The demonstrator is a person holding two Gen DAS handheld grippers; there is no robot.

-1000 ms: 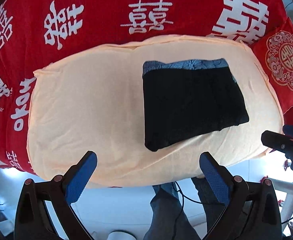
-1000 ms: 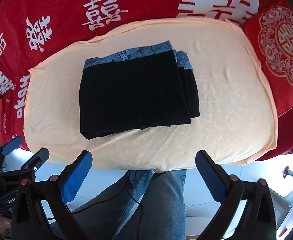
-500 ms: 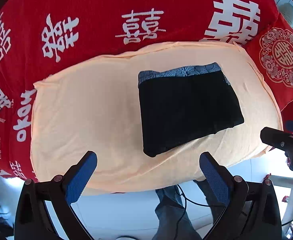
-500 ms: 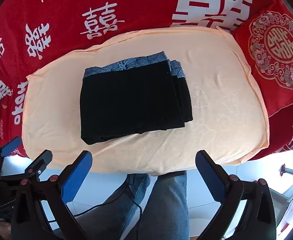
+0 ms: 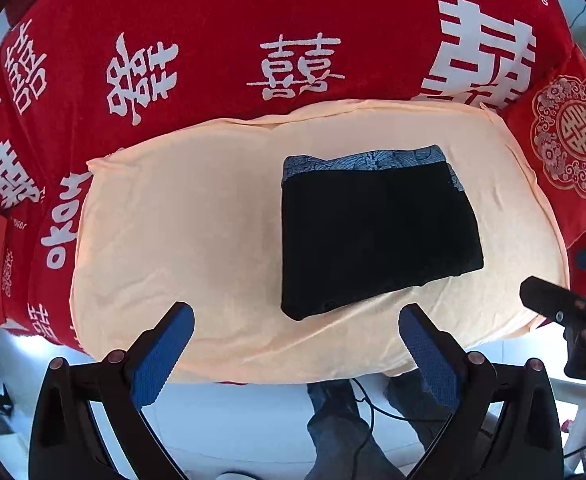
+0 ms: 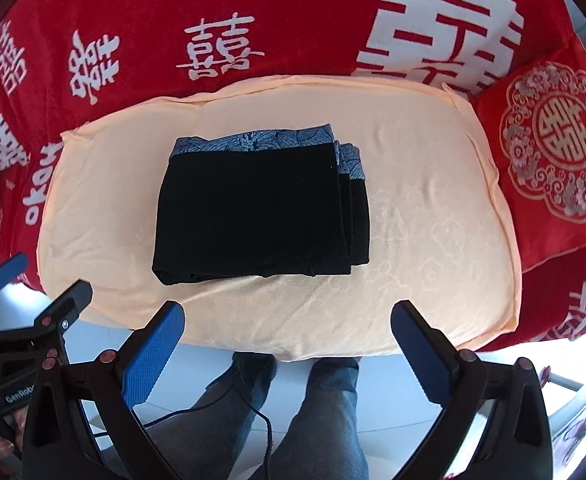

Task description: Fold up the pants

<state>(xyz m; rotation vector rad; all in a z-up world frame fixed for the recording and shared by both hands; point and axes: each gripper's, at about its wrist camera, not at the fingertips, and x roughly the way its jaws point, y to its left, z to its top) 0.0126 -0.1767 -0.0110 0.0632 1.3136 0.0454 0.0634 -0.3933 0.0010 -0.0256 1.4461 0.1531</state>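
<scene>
The black pants [image 5: 377, 232] lie folded into a compact rectangle with a blue patterned waistband along the far edge, on a peach cloth [image 5: 181, 220]. They also show in the right wrist view [image 6: 261, 208], with stacked layers at the right side. My left gripper [image 5: 293, 320] is open and empty, held off the near edge of the cloth, apart from the pants. My right gripper [image 6: 289, 316] is open and empty, also back over the near edge. Each gripper shows at the edge of the other's view.
A red bedspread [image 5: 213, 40] with white characters surrounds the peach cloth. A red embroidered cushion [image 6: 553, 148] lies at the right. The person's legs in jeans [image 6: 325, 408] and a white floor are below the near edge.
Both grippers have drawn back and up from the bed, so the cloth and pants look smaller and farther. The pants have not moved. Both stay open.
</scene>
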